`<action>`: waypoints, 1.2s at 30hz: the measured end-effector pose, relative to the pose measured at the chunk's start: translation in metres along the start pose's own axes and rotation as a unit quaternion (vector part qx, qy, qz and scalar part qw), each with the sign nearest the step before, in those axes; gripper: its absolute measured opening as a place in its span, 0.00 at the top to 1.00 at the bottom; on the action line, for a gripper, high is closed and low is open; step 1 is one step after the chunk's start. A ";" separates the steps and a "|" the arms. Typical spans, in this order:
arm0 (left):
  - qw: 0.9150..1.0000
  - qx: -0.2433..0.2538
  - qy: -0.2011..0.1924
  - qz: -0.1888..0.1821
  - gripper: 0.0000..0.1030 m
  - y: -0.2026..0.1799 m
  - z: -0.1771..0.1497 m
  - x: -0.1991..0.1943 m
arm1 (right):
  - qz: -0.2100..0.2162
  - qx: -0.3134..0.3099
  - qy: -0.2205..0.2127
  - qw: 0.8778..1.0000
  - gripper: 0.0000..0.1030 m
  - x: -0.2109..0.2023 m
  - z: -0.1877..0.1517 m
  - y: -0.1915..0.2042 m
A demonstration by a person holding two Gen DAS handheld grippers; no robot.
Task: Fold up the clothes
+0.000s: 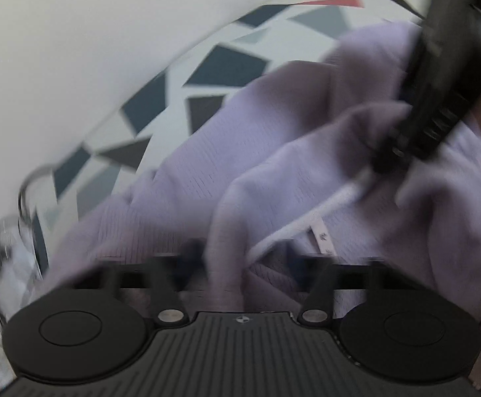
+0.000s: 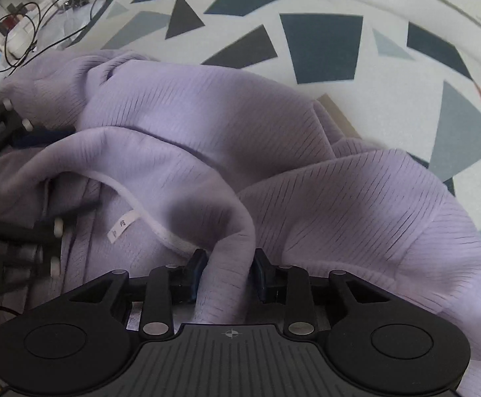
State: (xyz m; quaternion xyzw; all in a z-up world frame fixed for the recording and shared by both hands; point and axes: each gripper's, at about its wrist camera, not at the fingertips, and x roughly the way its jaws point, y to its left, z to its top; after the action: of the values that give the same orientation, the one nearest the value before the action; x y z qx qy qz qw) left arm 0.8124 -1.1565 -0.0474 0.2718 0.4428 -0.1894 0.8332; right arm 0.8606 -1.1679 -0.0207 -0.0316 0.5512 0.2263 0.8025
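The right gripper (image 2: 229, 273) pinches a rolled fold of the lilac garment (image 2: 273, 152) at its neck edge, blue pads pressed to either side. The left gripper (image 1: 237, 264) is blurred by motion; a ridge of the same cloth runs between its fingers, though whether they clamp it cannot be told. The garment lies rumpled on a white surface with dark geometric patches (image 2: 320, 46), its outline and long axis lost in folds. A small white label (image 2: 123, 226) shows inside the collar. Black cables (image 2: 42, 16) lie far left.
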 end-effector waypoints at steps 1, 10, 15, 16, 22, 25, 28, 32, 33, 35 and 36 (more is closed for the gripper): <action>0.999 -0.034 -0.003 -0.005 0.83 0.012 -0.003 -0.005 | -0.001 -0.001 -0.019 1.000 0.85 -0.012 -0.001 0.001; 0.946 -0.267 -0.183 -0.023 0.85 0.118 -0.012 -0.131 | -0.034 -0.026 -0.215 0.976 0.88 -0.132 -0.007 0.019; 0.921 -0.316 -0.226 -0.035 0.84 0.126 -0.002 -0.143 | -0.093 -0.048 -0.296 0.949 0.88 -0.173 -0.003 0.024; 0.921 -0.320 -0.219 -0.036 0.84 0.128 0.003 -0.137 | -0.094 -0.036 -0.297 0.950 0.88 -0.172 0.000 0.018; 0.907 -0.365 -0.207 -0.037 0.85 0.147 0.050 -0.103 | -0.063 0.108 -0.298 0.946 0.89 -0.142 0.042 -0.047; 0.898 -0.385 -0.210 -0.024 0.85 0.171 0.091 -0.077 | -0.047 0.184 -0.313 0.931 0.89 -0.125 0.077 -0.083; 0.888 -0.411 -0.205 -0.003 0.86 0.191 0.128 -0.046 | -0.052 0.214 -0.339 0.915 0.89 -0.105 0.106 -0.107; 0.893 -0.406 -0.189 0.051 0.86 0.191 0.167 0.008 | -0.076 0.257 -0.366 0.891 0.89 -0.062 0.128 -0.122; 0.895 -0.403 -0.181 0.062 0.86 0.190 0.175 0.024 | -0.082 0.267 -0.366 0.888 0.89 -0.049 0.128 -0.124; 0.898 -0.405 -0.156 0.070 0.86 0.192 0.180 0.059 | -0.089 0.279 -0.356 0.887 0.89 -0.018 0.132 -0.136; 0.898 -0.409 -0.143 0.072 0.86 0.194 0.180 0.076 | -0.092 0.278 -0.347 0.891 0.89 -0.003 0.134 -0.141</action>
State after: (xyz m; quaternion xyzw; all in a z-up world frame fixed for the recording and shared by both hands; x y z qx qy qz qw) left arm 1.0749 -1.1224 0.0270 -0.0924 0.3363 0.0318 0.9367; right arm 1.0320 -1.2552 0.0066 0.2226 0.2726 -0.0147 0.9359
